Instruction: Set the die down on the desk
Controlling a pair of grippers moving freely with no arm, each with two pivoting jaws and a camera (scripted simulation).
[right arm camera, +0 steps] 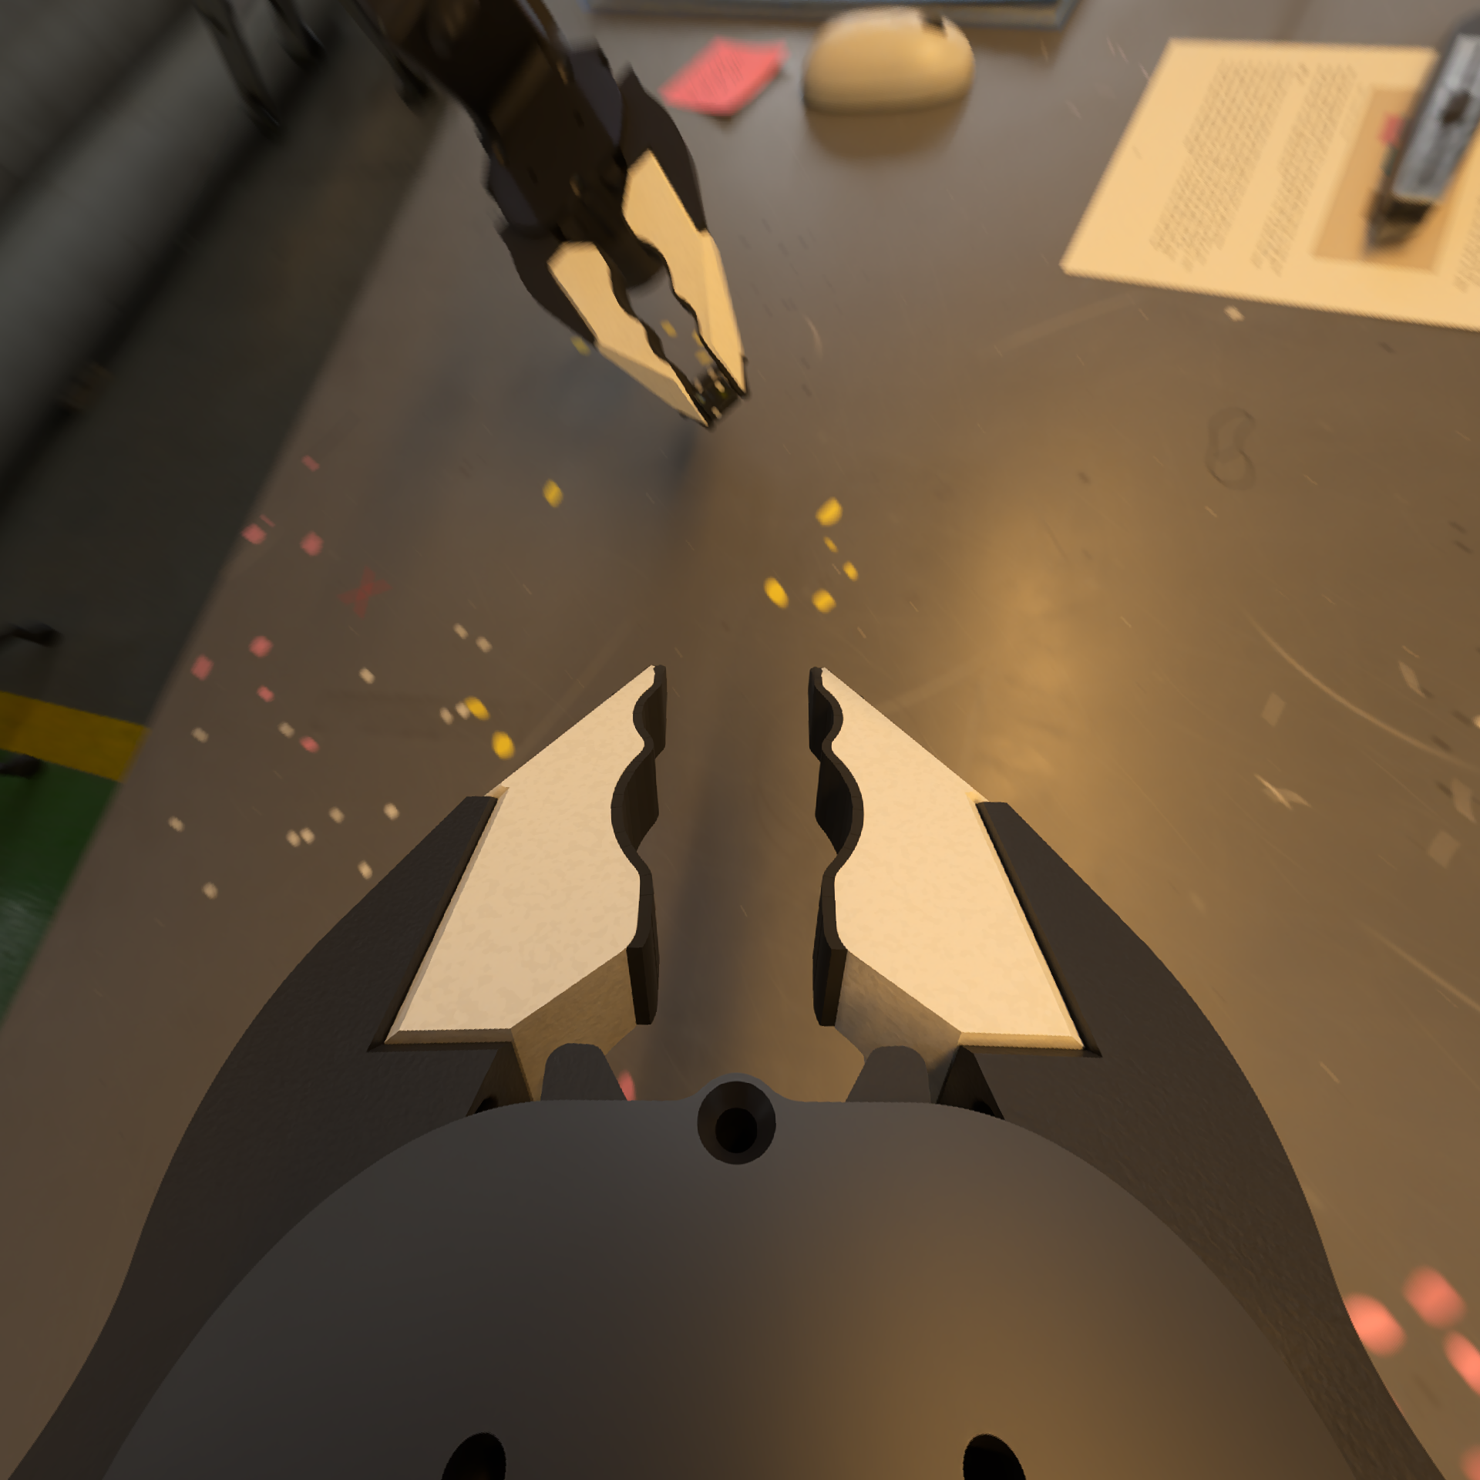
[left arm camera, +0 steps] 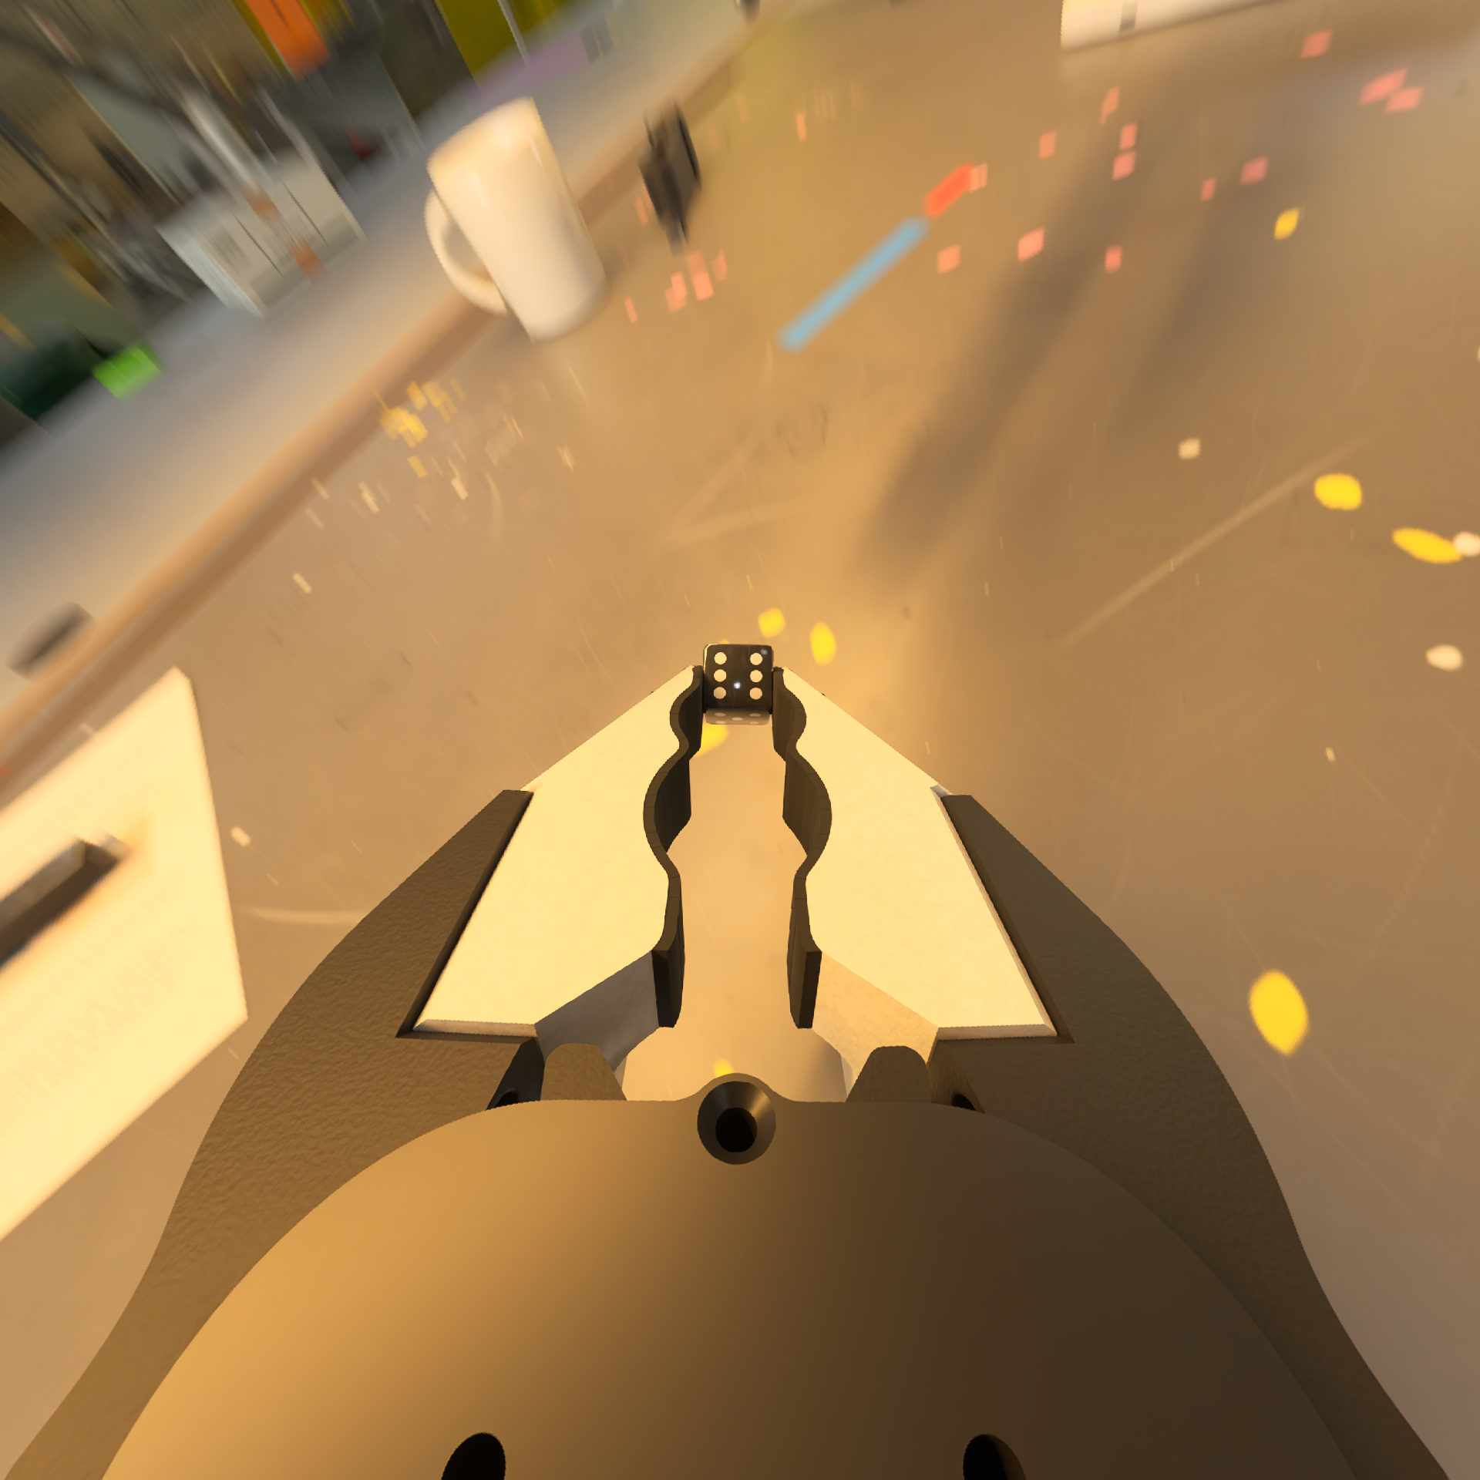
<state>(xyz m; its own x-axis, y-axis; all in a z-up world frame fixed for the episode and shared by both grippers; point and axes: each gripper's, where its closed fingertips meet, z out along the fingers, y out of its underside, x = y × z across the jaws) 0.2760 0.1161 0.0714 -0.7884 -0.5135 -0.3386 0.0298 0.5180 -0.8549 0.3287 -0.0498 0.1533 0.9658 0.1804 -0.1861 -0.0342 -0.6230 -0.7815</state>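
Note:
A small black die (left arm camera: 737,681) with white pips is pinched between the tips of my left gripper (left arm camera: 737,695), which is shut on it above the brown desk (left arm camera: 1041,721). In the right wrist view the left gripper (right arm camera: 715,404) hangs above the desk (right arm camera: 1041,641) ahead of me, tilted down, with the die (right arm camera: 715,392) dark at its tips. My right gripper (right arm camera: 737,681) is open and empty, low over the desk, a short way behind the left one.
A white mug (left arm camera: 516,216) and a small dark object (left arm camera: 671,168) stand near the desk's far edge. A sheet of paper (left arm camera: 104,921) lies at left. A blue pen (left arm camera: 853,284) lies beyond. A computer mouse (right arm camera: 887,60), a pink note (right arm camera: 725,76), a printed sheet (right arm camera: 1249,184) and a stapler (right arm camera: 1433,136) lie far off. Confetti specks are scattered about.

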